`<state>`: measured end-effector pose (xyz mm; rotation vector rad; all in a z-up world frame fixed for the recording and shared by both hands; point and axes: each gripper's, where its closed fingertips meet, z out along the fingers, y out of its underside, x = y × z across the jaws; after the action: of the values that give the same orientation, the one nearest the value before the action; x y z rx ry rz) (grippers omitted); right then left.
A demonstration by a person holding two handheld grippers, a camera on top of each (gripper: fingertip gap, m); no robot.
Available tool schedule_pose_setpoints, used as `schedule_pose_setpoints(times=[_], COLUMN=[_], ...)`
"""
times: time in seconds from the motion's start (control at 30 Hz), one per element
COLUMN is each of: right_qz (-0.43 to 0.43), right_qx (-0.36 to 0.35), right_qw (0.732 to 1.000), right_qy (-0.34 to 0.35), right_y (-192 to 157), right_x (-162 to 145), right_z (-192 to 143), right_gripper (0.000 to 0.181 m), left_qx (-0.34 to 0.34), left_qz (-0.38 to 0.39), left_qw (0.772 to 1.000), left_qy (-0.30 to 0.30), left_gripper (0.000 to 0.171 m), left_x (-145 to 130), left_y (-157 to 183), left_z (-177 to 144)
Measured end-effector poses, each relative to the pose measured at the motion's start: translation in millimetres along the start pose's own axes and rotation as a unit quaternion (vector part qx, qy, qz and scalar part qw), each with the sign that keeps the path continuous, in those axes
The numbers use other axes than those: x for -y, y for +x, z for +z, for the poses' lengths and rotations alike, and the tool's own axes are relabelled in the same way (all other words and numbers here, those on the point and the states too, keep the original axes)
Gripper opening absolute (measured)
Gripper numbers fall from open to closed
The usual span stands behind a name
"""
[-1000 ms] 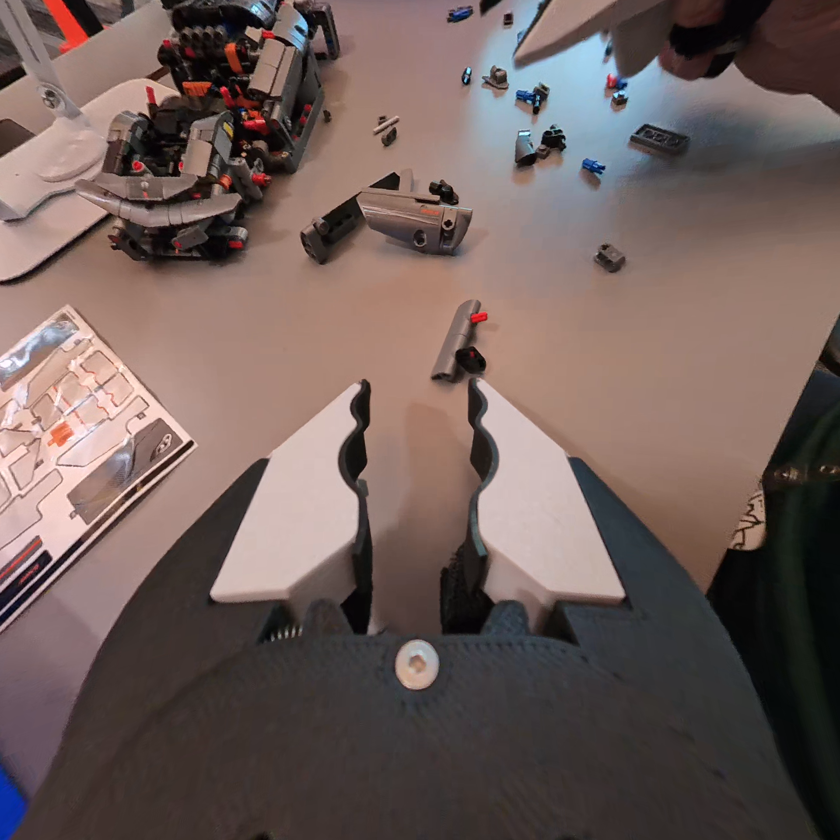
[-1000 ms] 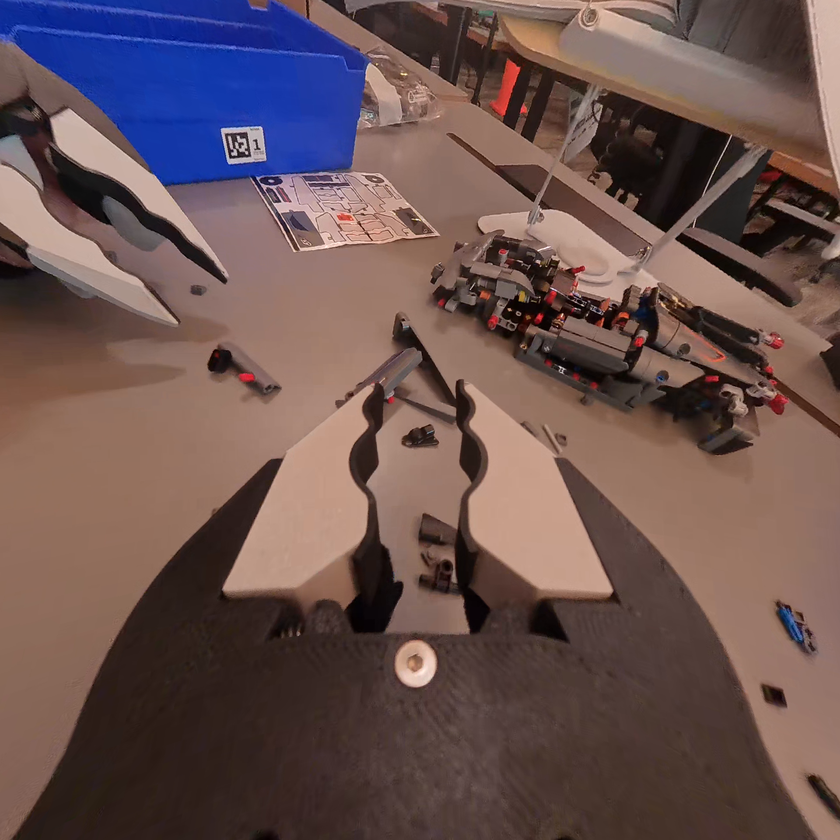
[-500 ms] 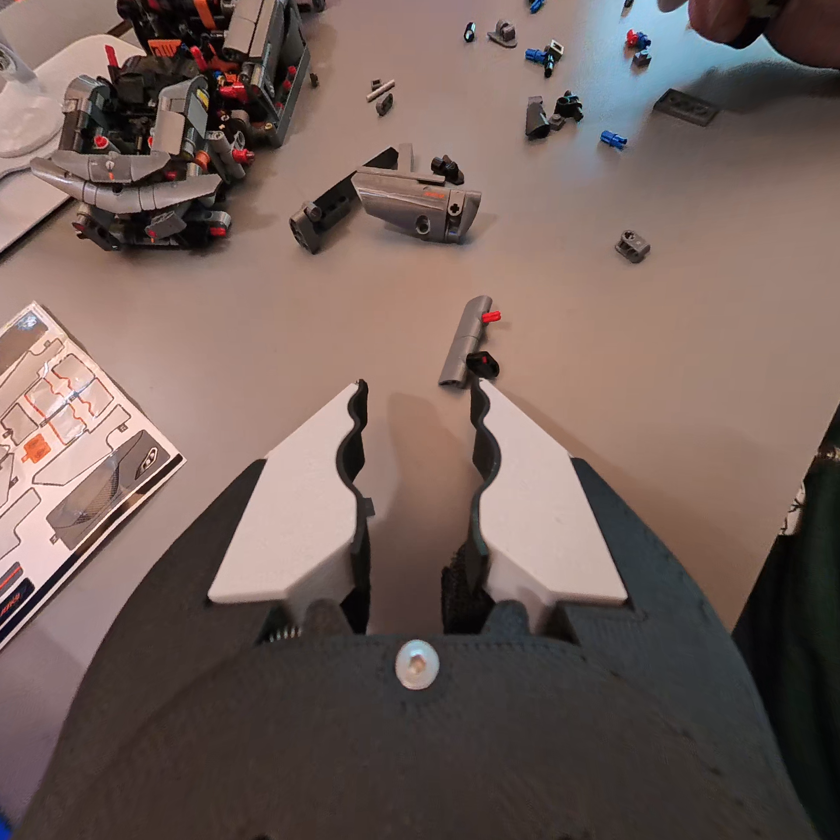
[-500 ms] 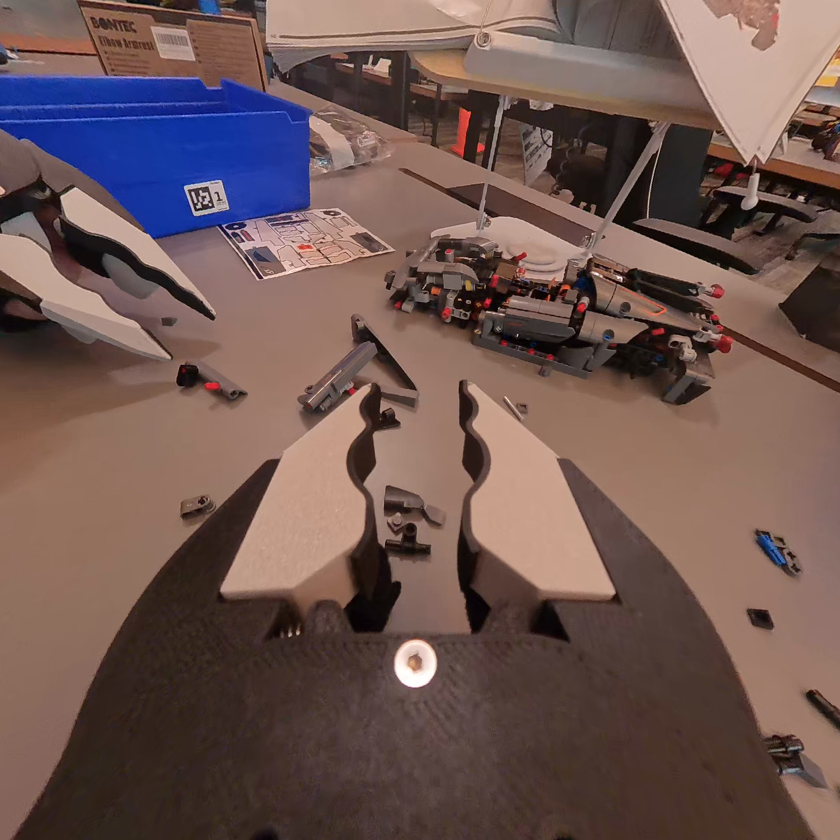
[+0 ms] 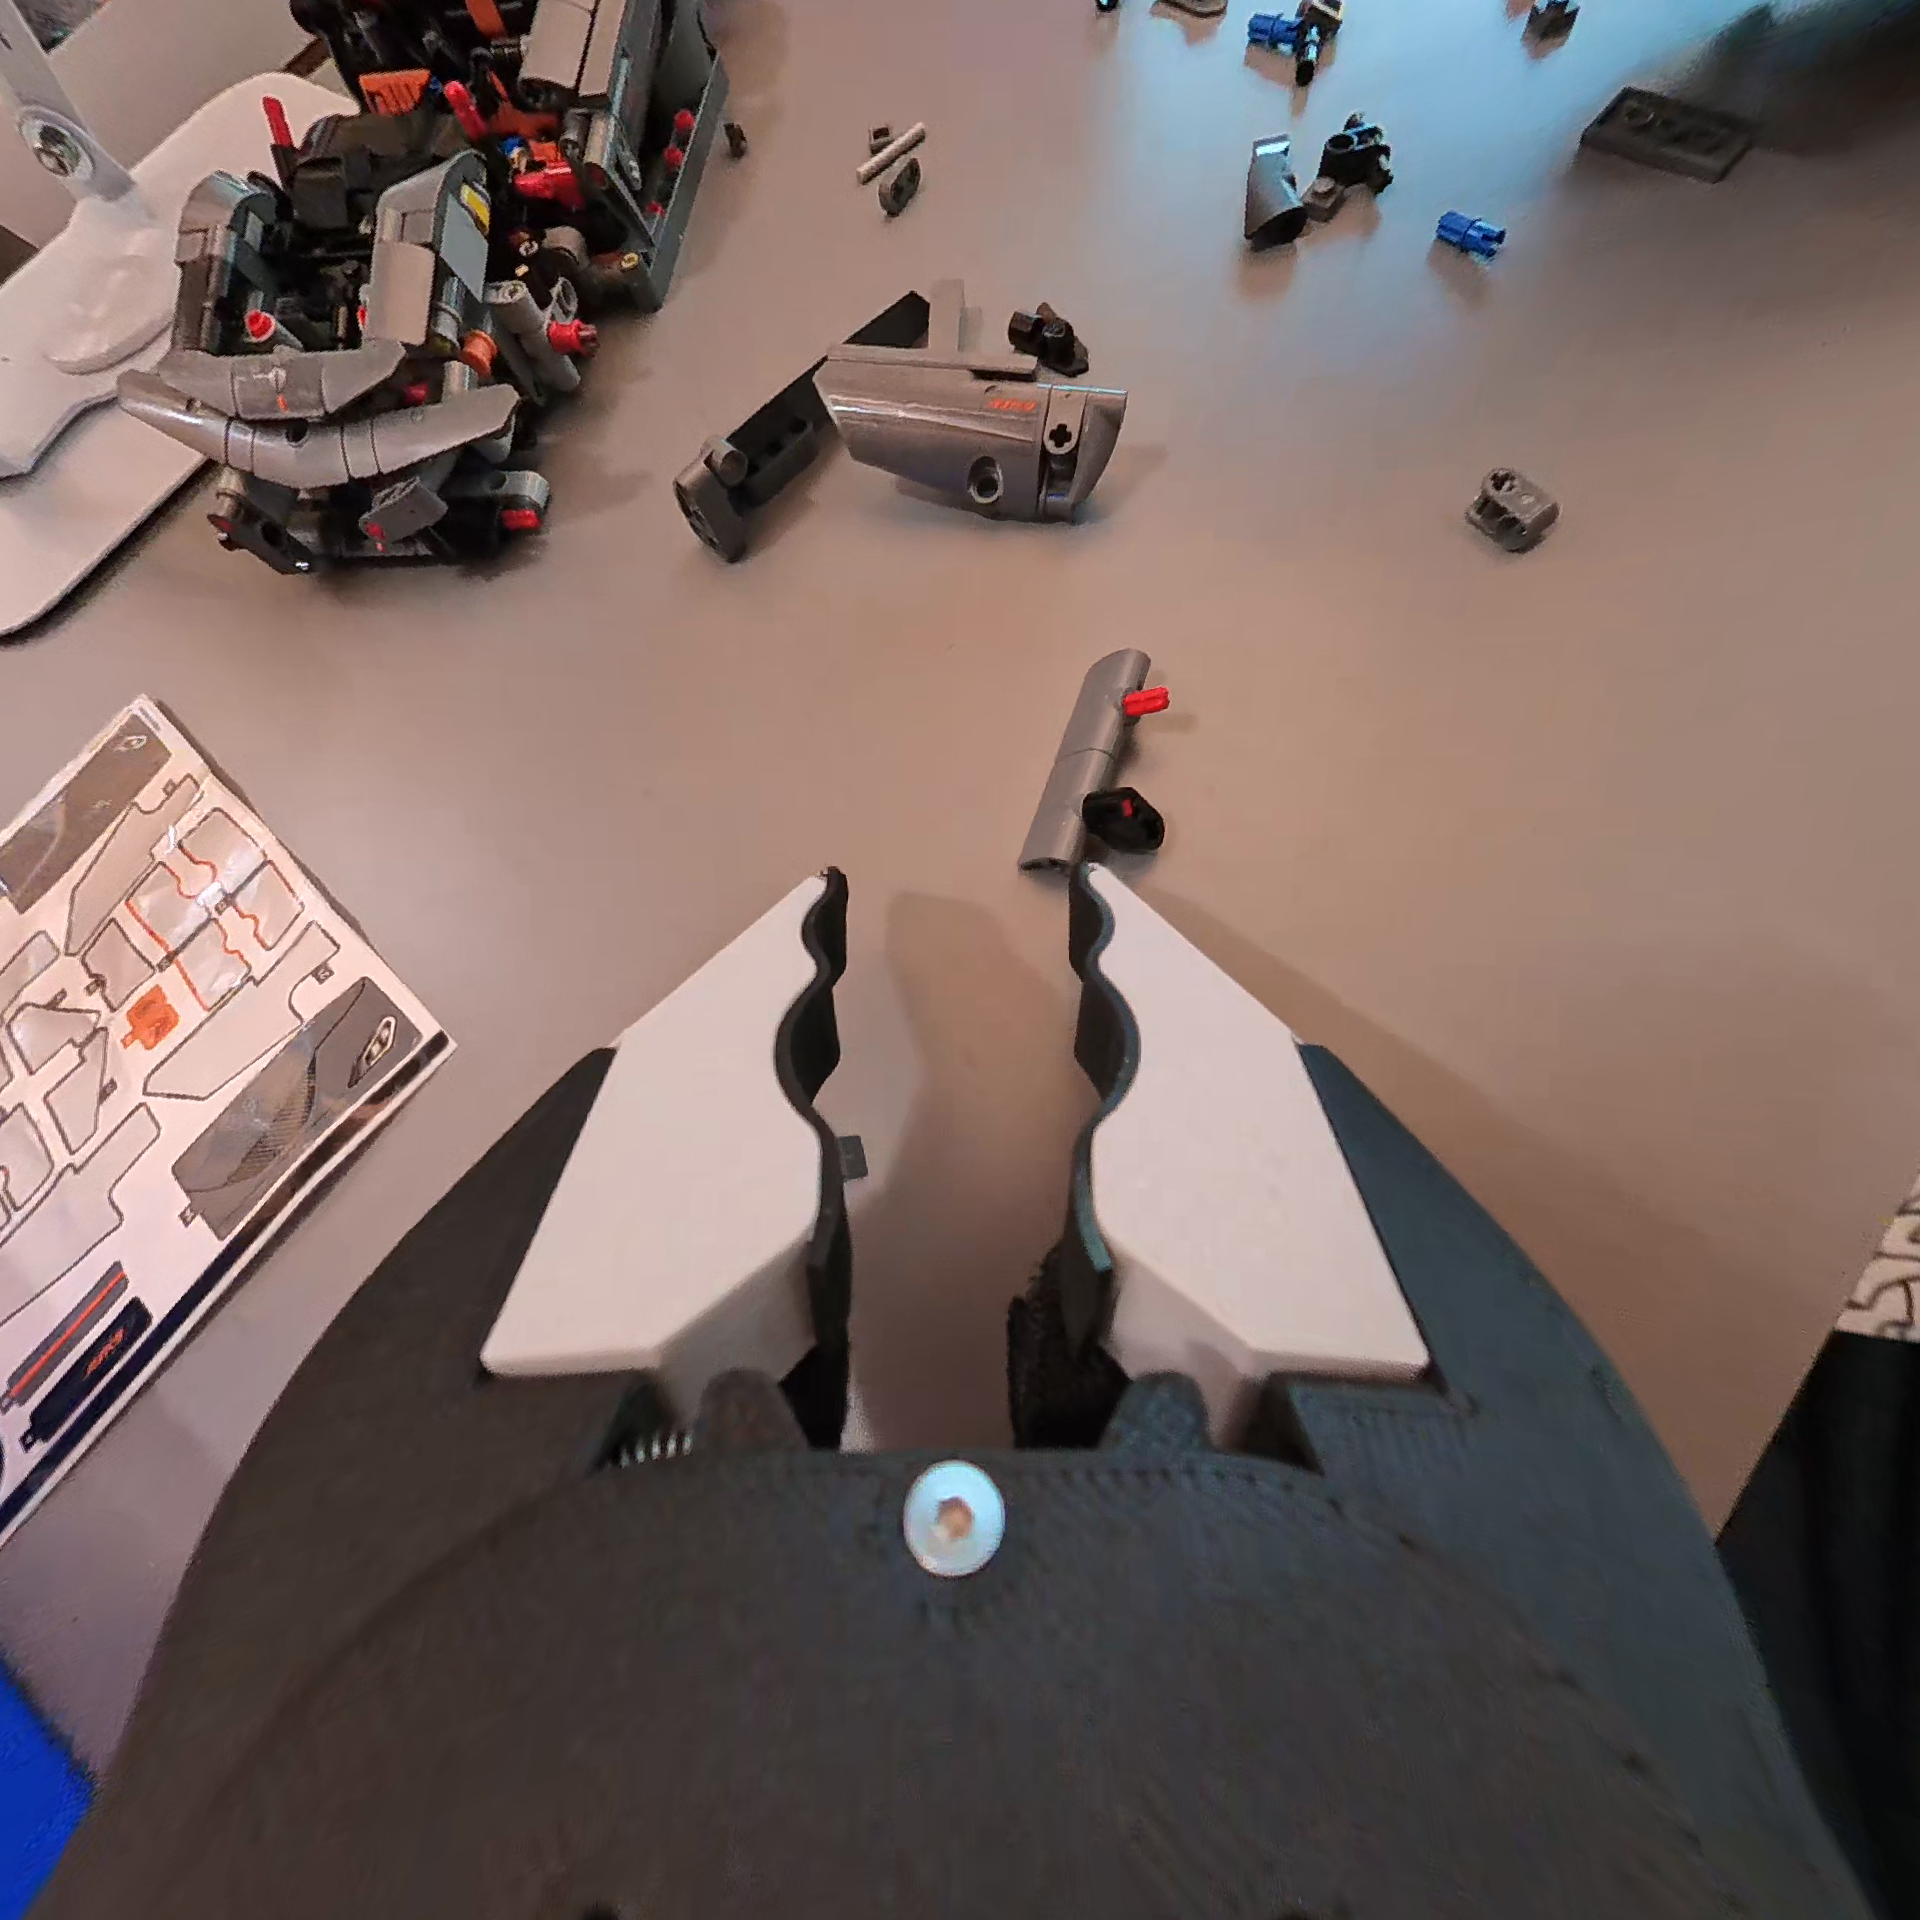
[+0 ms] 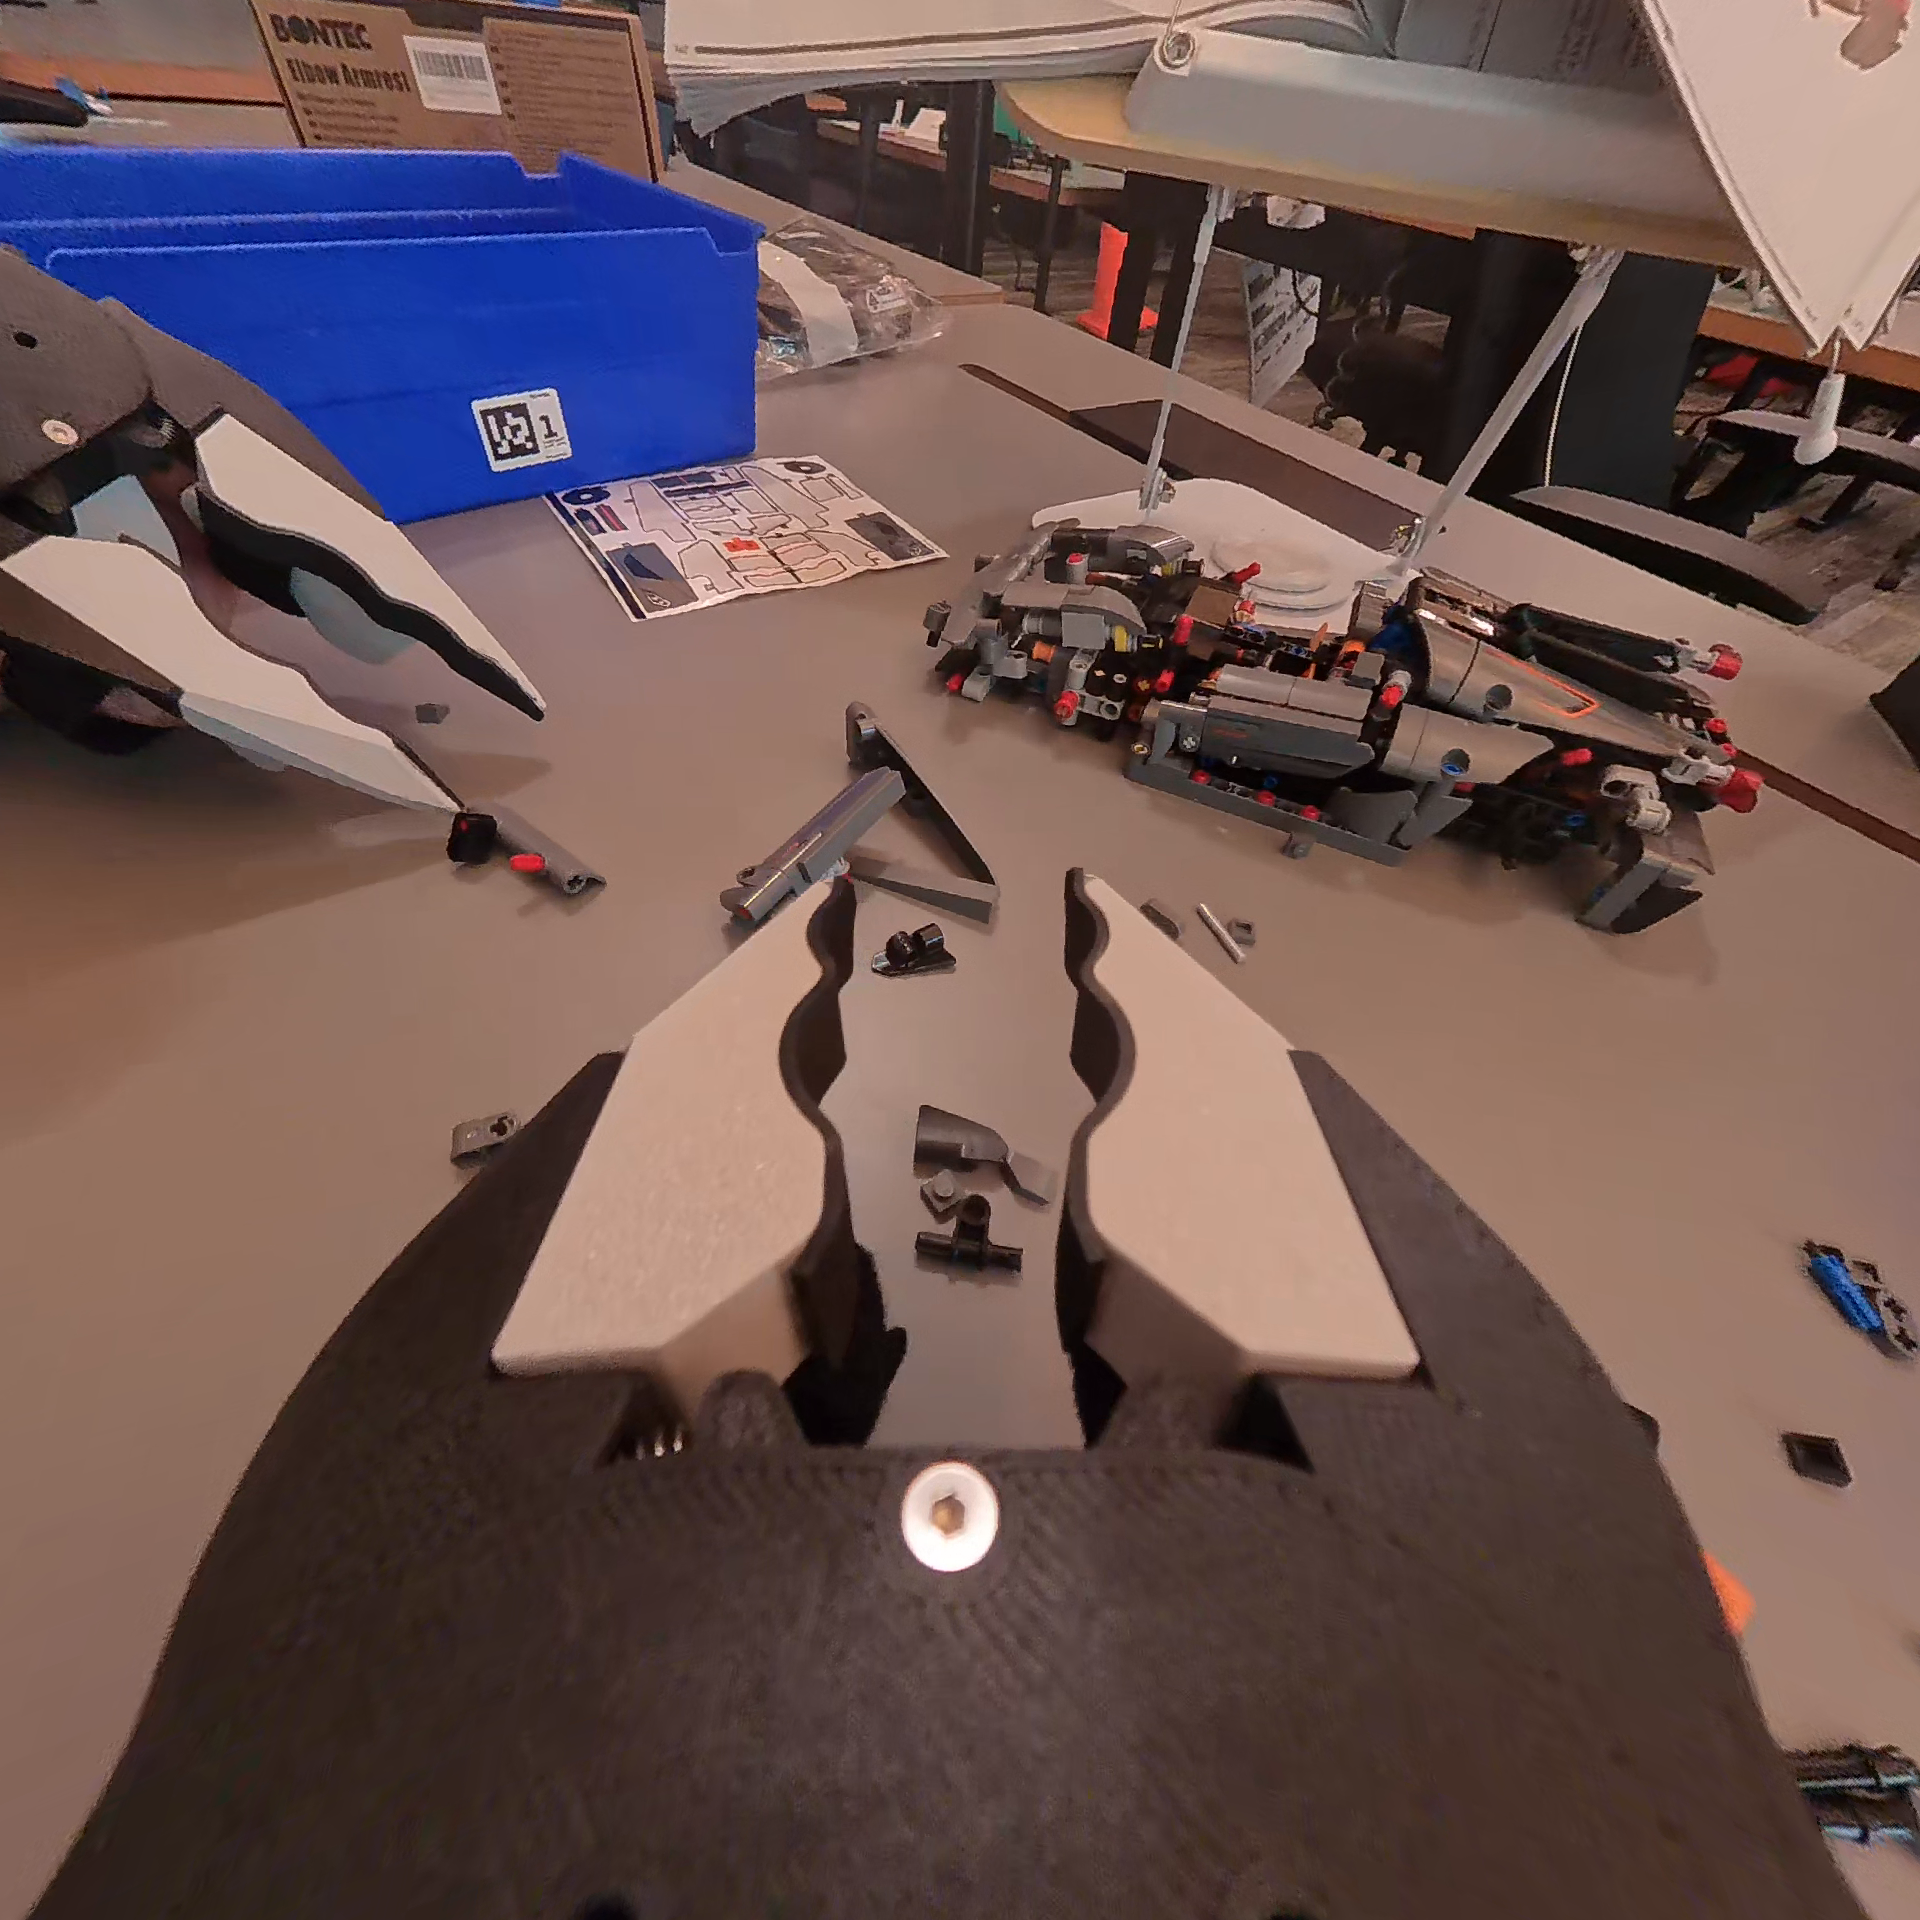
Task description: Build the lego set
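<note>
We are finding the task partly done: the large grey-and-black brick vehicle body with red pins point(image 6: 1340, 707) is sitting assembled on the grey table point(image 5: 1455, 831), while a grey curved panel sub-assembly point(image 5: 966, 436) and scattered small pieces are lying unattached. We are holding the left gripper point(image 5: 951, 883) and right gripper point(image 6: 961, 894) with fingers apart, empty; the left is hovering just beside a short grey beam with a red pin point(image 5: 1086, 764).

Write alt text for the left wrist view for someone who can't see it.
An open, empty hand-held gripper hovers over a grey table, its fingertips just short of a small grey beam with red and black pins. Beyond lie loose pieces, a half-built grey car model and, at left, a sticker sheet.
</note>
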<state>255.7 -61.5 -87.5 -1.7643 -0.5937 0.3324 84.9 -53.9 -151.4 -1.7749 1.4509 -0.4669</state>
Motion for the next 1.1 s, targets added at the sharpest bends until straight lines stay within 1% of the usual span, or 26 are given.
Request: schedule_pose_setpoints(times=[0.27,0.5,0.83,1.1], right_qz=[0.007,0.011,0.013,0.019], right_qx=[0.012,0.016,0.007,-0.003], right_qw=[1.0,1.0,1.0,0.999], right_qy=[0.001,-0.004,-0.009,-0.025], right_y=[-2.8,-2.9,0.0,3.6], right_x=[-0.7,-2.3,-3.8,-8.2], right_z=[2.1,4.5,6.0,9.7], right_gripper=[0.04,0.041,0.041,0.047], left_qx=[0.022,0.038,0.035,0.031], left_qz=[0.016,0.041,0.046,0.047], left_qw=[1.0,0.998,0.998,0.998], left_qy=[0.002,-0.011,0.006,0.017], left_gripper=[0.039,0.038,0.038,0.037], left_x=[0.6,-2.2,3.6,6.7], left_y=[-1.7,-0.5,0.6,2.0], left_z=[-0.3,2.3,1.2,-0.5])
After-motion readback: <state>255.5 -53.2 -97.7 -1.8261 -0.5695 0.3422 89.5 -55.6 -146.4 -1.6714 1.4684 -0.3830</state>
